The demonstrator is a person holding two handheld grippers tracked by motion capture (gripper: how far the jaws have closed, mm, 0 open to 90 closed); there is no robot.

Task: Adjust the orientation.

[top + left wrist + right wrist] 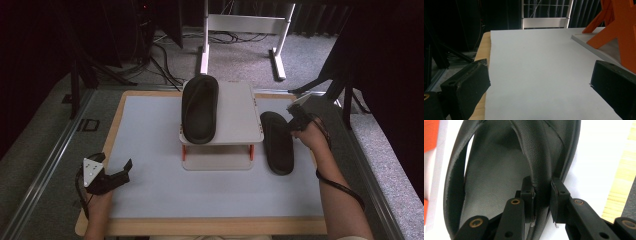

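Lying lengthwise front-to-back, black slipper (278, 142), right hand-held gripper (291, 121) pinching strap.

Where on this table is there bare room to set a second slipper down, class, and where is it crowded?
Free: the rack's top right of the slipper on it; the mat left of the rack, beyond the open left gripper; the front strip near the table edge. Crowded: right of the rack, where the right gripper pinches the slipper on the mat.
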